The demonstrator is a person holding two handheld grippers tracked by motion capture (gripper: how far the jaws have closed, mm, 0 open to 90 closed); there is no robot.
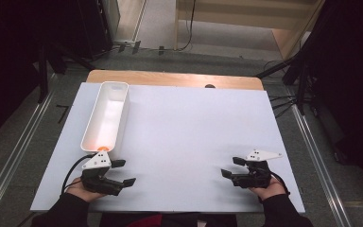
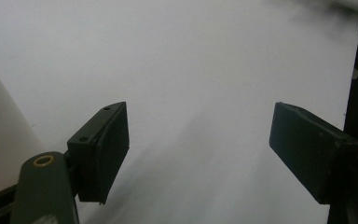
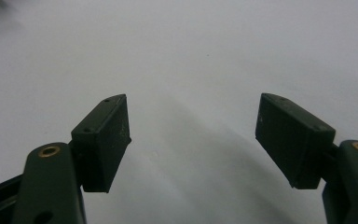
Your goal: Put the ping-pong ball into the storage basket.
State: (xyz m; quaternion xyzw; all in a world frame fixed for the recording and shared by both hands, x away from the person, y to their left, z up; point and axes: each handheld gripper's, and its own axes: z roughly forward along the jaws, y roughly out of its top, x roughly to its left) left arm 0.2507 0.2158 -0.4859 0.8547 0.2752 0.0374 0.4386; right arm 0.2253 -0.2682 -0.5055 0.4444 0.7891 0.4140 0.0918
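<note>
Jaws, left gripper (image 1: pixel 123 172): wide apart, empty, over bare tabletop (image 1: pixel 194 132) near its front-left corner.
Jaws, right gripper (image 1: pixel 232 167): wide apart, empty, near the front-right corner.
White bin (image 1: pixel 106 116): along the left edge, long axis front to back.
Orange object (image 1: pixel 102 148): at the bin's near end; identity unclear.
Nearer hand: left, just beside the bin's near end.

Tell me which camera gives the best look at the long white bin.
The high view: the white bin shows whole, open-topped, with something orange at its near end. The left gripper view catches a pale blurred edge, probably its wall; the right gripper view faces bare tabletop.
</note>
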